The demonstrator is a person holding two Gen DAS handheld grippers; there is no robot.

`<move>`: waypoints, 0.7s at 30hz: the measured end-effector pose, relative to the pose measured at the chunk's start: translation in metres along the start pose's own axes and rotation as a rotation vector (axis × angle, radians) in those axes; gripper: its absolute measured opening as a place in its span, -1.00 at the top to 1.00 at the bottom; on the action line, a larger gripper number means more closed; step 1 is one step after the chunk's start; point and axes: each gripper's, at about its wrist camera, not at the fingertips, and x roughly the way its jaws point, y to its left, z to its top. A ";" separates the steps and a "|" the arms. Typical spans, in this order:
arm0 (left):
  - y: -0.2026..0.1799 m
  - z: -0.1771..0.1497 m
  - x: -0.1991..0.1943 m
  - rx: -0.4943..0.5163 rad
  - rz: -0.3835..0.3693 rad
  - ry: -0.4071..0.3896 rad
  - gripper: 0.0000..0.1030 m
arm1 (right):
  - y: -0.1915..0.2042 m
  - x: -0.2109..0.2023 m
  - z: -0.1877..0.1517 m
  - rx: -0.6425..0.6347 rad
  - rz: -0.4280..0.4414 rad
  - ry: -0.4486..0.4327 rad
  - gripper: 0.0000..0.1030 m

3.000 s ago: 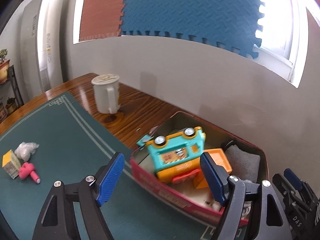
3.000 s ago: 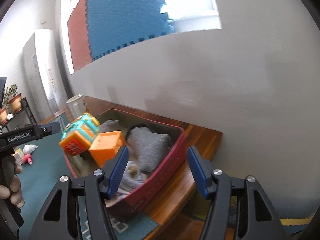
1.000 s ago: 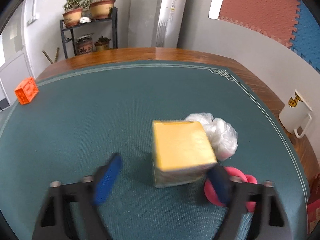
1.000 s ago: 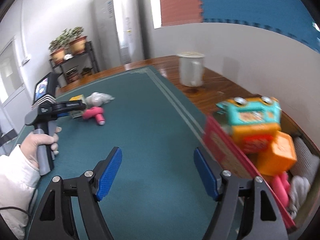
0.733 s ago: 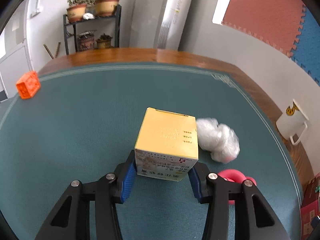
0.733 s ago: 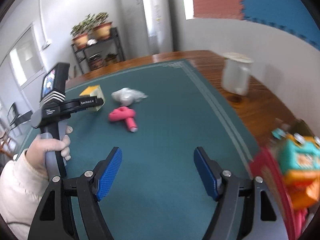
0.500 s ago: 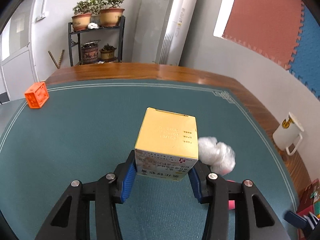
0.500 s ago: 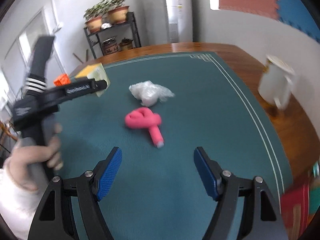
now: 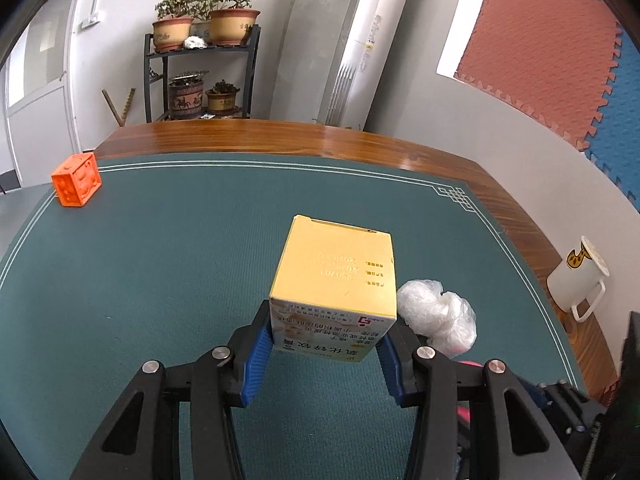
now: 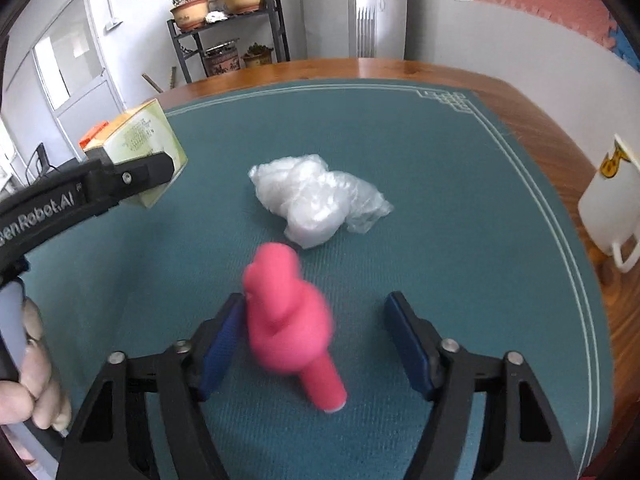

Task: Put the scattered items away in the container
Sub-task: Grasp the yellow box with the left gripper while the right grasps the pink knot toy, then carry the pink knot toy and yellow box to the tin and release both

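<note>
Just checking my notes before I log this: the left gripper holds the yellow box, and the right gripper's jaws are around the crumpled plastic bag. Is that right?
Not quite. The left gripper does hold the yellow box, but the right gripper has its jaws around the pink toy, not yet clamped; they have just been closing. The plastic bag lies beyond, untouched. The right wrist view shows it.

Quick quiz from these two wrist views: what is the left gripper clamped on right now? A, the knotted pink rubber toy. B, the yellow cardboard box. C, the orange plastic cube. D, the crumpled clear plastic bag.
B: the left gripper has both blue pads pressed against the sides of the yellow cardboard box, held above the green mat, while the other three items lie on the mat.
</note>
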 end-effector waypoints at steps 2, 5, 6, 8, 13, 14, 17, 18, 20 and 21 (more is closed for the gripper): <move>0.000 -0.001 0.001 0.002 0.000 0.004 0.04 | 0.001 -0.002 -0.002 -0.016 -0.013 -0.001 0.16; -0.001 -0.004 -0.001 0.005 -0.001 0.007 0.04 | -0.001 -0.008 -0.005 -0.001 0.014 -0.006 0.38; -0.002 -0.005 -0.001 0.007 -0.002 0.007 0.04 | -0.002 -0.011 -0.006 0.008 0.020 -0.011 0.38; -0.003 -0.007 -0.003 0.012 -0.004 0.007 0.04 | -0.004 -0.025 -0.012 0.015 0.014 -0.026 0.38; -0.011 -0.011 -0.006 0.033 -0.013 0.003 0.04 | -0.015 -0.068 -0.031 0.051 -0.011 -0.081 0.38; -0.013 -0.012 -0.007 0.038 -0.015 0.003 0.04 | -0.021 -0.081 -0.036 0.073 -0.019 -0.096 0.38; -0.021 -0.016 -0.008 0.060 -0.024 0.007 0.04 | -0.041 -0.113 -0.049 0.136 -0.048 -0.137 0.38; -0.023 -0.017 -0.009 0.066 -0.029 0.007 0.04 | -0.049 -0.123 -0.056 0.158 -0.064 -0.149 0.38; -0.028 -0.019 -0.011 0.077 -0.040 0.007 0.04 | -0.069 -0.145 -0.070 0.213 -0.095 -0.173 0.38; -0.030 -0.020 -0.013 0.084 -0.045 0.005 0.04 | -0.079 -0.158 -0.080 0.247 -0.108 -0.183 0.38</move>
